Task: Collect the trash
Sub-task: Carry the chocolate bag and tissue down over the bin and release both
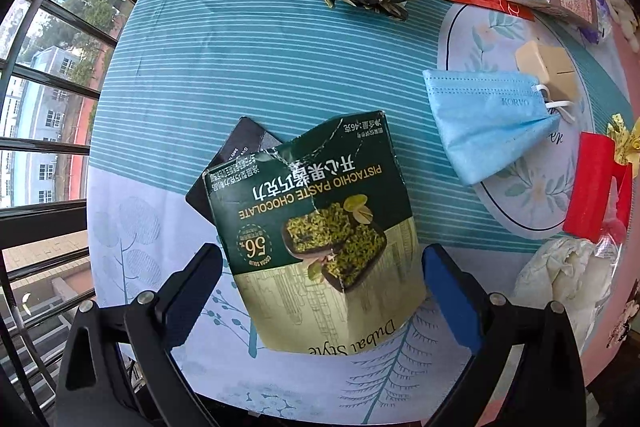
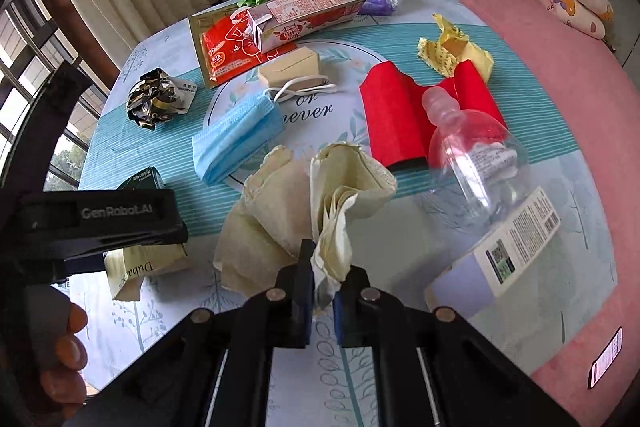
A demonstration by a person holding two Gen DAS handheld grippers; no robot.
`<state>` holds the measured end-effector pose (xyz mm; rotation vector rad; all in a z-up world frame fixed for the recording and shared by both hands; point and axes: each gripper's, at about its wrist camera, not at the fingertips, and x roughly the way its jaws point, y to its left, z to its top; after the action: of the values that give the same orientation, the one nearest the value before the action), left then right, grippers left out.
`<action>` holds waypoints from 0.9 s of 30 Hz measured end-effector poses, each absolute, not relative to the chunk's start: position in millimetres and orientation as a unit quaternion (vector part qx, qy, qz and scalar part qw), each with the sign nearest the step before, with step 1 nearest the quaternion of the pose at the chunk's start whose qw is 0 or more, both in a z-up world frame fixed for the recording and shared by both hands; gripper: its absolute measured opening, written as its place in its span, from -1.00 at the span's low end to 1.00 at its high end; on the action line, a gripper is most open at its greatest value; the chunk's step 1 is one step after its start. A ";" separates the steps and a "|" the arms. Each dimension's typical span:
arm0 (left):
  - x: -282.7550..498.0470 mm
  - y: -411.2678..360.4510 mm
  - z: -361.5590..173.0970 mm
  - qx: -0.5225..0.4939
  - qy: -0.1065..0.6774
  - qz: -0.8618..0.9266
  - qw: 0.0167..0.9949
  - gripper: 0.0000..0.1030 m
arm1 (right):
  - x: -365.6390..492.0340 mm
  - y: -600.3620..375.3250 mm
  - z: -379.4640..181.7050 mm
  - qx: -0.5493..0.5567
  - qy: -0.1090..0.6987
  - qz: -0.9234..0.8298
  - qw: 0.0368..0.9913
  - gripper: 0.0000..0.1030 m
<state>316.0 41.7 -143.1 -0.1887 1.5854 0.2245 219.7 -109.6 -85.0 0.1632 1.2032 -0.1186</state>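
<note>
The pistachio chocolate wrapper [image 1: 316, 227] is straddled on the surface [image 1: 224, 67] by the spread left tool [image 1: 320, 291], its long axis running forward between the jaws, while crumpled tissue [image 2: 328, 211] is pinched by the right tool [image 2: 322, 291].

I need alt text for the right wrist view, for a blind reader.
The right gripper is shut on a crumpled cream tissue over a patterned tablecloth. Behind lie a blue face mask, red paper and a clear bottle.
</note>
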 end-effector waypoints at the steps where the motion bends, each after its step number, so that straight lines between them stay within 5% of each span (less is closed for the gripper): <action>1: 315.2 42.1 -142.9 -0.083 0.707 0.099 0.695 0.82 | 217.9 -110.1 -84.6 0.076 0.566 -0.056 0.819 -0.87; 10: 302.6 38.9 -134.4 -0.071 0.698 0.063 0.710 0.45 | 199.5 -113.5 -76.0 0.091 0.565 -0.060 0.818 -0.88; 27: 244.5 94.7 -44.8 -0.069 0.654 -0.088 0.748 0.41 | 153.1 -94.7 -0.6 0.071 0.533 -0.019 0.843 -0.88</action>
<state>244.5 94.7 -44.8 -0.1505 1.4306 -0.1917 153.1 -94.7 -0.6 0.1502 1.1247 -0.0400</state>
